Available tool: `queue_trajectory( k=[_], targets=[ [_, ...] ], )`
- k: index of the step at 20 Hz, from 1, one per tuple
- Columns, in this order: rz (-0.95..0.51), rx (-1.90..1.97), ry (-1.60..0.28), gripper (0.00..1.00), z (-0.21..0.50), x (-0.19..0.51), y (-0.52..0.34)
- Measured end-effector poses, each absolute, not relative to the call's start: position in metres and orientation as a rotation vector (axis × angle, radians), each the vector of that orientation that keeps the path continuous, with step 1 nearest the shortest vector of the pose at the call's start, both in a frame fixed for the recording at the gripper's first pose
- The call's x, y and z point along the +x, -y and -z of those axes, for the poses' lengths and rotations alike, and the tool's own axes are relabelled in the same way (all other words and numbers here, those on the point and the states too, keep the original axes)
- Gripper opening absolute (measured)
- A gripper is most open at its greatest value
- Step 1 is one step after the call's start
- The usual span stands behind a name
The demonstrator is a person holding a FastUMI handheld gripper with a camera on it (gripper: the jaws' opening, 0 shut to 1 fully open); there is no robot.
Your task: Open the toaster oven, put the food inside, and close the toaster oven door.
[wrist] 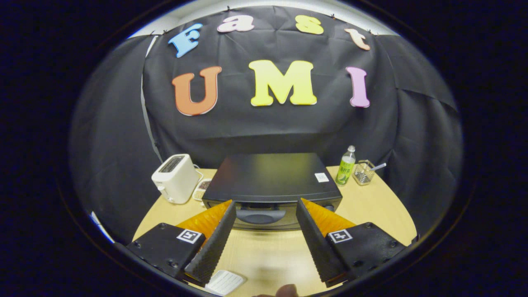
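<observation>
A black toaster oven [272, 181] stands in the middle of the wooden table, its door shut and its grey door handle [260, 215] facing me. My gripper [266, 206] hangs open just above and in front of the oven, its two black ribbed fingers [214, 243] spread wide with nothing between them. The handle shows in the gap between the fingertips, a little beyond them. A small tray of food [203, 189] peeks out between the oven's left side and a white toaster.
A white pop-up toaster [175, 178] stands left of the oven. To the right stand a green-labelled bottle [345, 166] and a wire basket [364, 172]. A white ridged pad [225, 282] lies on the wooden table [264, 255] near me, beside a fingertip [286, 291].
</observation>
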State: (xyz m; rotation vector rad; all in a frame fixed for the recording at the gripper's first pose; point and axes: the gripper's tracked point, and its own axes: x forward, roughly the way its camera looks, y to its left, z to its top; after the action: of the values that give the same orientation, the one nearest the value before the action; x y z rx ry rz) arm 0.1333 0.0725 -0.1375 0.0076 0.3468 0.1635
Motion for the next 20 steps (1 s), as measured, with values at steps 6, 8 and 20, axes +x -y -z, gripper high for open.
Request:
queue_trajectory(
  k=[6, 8, 20],
  targets=[
    [-0.151, 0.007, -0.227, 0.96, 0.085, 0.059, -0.072],
    [-0.140, -0.022, -0.182, 0.97, 0.072, 0.034, -0.070],
    [-0.157, -0.017, -0.077, 1.00, 0.064, -0.063, -0.079]
  ],
)
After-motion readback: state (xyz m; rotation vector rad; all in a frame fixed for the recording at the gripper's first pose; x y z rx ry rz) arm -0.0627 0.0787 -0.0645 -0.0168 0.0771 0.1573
